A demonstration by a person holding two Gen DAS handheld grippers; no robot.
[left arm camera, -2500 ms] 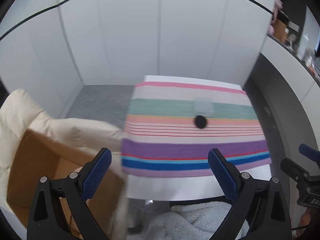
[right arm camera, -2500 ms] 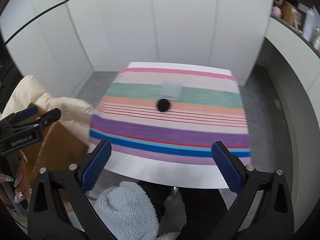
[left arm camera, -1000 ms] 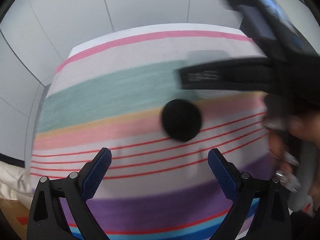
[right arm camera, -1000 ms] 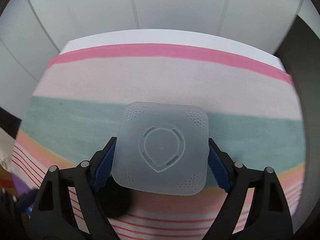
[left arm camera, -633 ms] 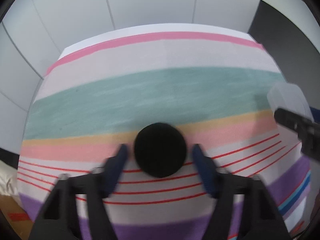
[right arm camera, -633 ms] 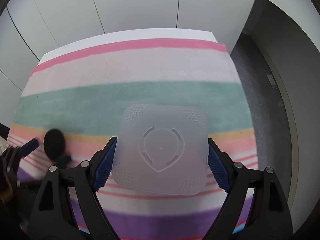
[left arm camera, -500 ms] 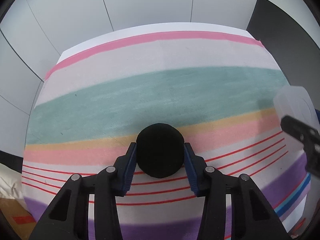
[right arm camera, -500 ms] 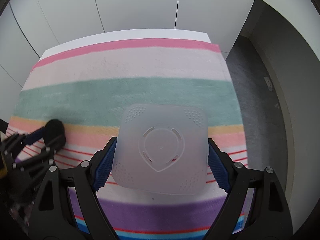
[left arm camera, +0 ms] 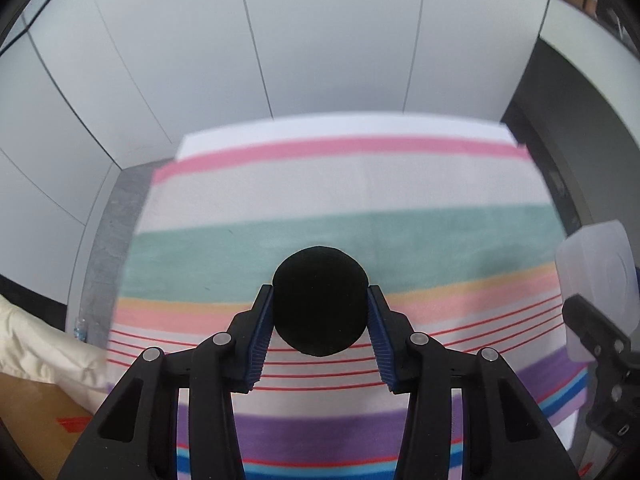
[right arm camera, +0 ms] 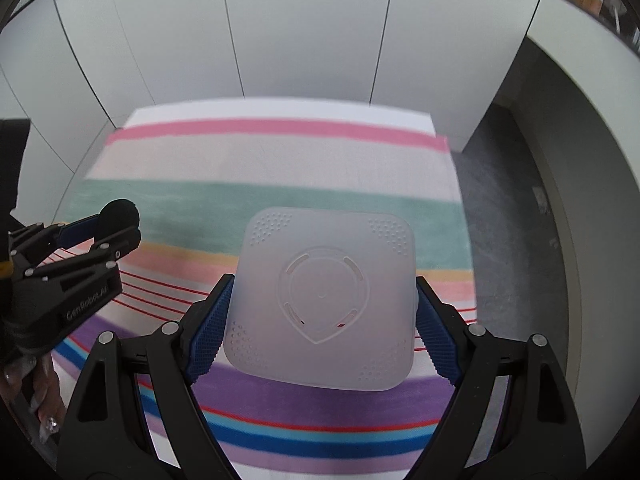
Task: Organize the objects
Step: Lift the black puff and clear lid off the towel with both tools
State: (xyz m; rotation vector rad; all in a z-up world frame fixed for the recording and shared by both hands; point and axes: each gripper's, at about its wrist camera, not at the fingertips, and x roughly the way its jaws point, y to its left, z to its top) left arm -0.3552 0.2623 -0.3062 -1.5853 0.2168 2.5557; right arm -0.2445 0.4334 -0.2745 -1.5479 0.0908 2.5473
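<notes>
Two claws, both loaded: left claw (left arm camera: 320, 320) clamps the black ball (left arm camera: 320, 300) above the striped cloth (left arm camera: 340, 196); right claw (right arm camera: 320, 312) pinches the frosted square lid (right arm camera: 324, 300) over it.

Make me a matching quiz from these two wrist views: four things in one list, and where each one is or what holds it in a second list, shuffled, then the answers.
Things:
1. round black object
2. frosted translucent square plastic lid
3. striped multicolour cloth
4. cream padded fabric

Places:
A. spread over the white table
B. clamped in the right gripper
C. at the left edge, beside a brown cardboard box
D. clamped in the left gripper

Pairs: 1-D, 2-B, 3-A, 4-C
</notes>
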